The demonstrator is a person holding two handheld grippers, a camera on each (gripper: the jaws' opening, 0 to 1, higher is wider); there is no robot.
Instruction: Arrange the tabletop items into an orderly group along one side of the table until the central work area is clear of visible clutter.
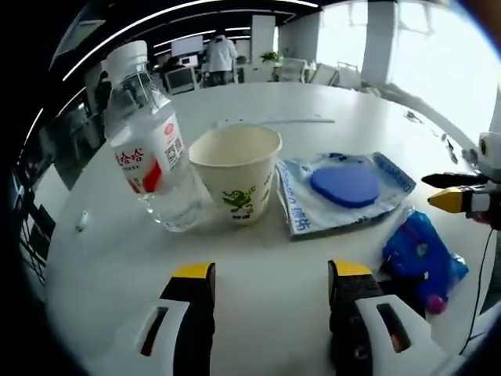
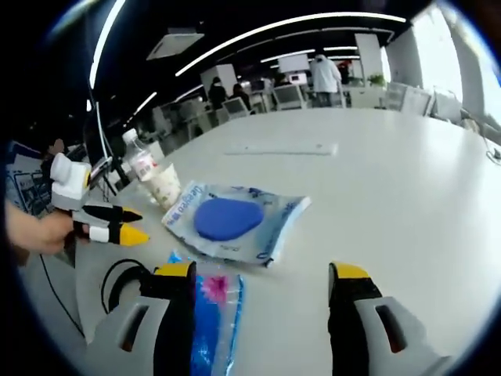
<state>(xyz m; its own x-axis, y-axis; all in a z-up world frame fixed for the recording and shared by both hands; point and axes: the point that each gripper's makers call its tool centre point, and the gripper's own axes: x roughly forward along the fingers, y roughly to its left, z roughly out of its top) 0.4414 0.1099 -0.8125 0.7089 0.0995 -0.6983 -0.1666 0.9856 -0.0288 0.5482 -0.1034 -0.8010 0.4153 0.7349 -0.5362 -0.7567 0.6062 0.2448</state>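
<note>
A clear water bottle point(image 1: 149, 149) with a red-and-white label stands beside a cream paper cup point(image 1: 236, 174) with a green print. To their right lies a clear packet holding a blue oval pad point(image 1: 344, 188). A small blue bag point(image 1: 423, 254) lies nearer the table edge. My left gripper point(image 1: 270, 274) is open and short of the cup, with nothing between its jaws. My right gripper point(image 2: 262, 270) is open just above the blue bag point(image 2: 211, 313), which lies by its left jaw. Beyond it lie the pad packet point(image 2: 231, 219), cup point(image 2: 164, 186) and bottle point(image 2: 141, 164).
A long pale strip point(image 1: 274, 121) lies farther out on the white round table point(image 1: 117, 258). A black cable point(image 2: 117, 282) loops near the table edge. The left gripper point(image 2: 109, 223) is held in a hand at the left. People and chairs are far behind.
</note>
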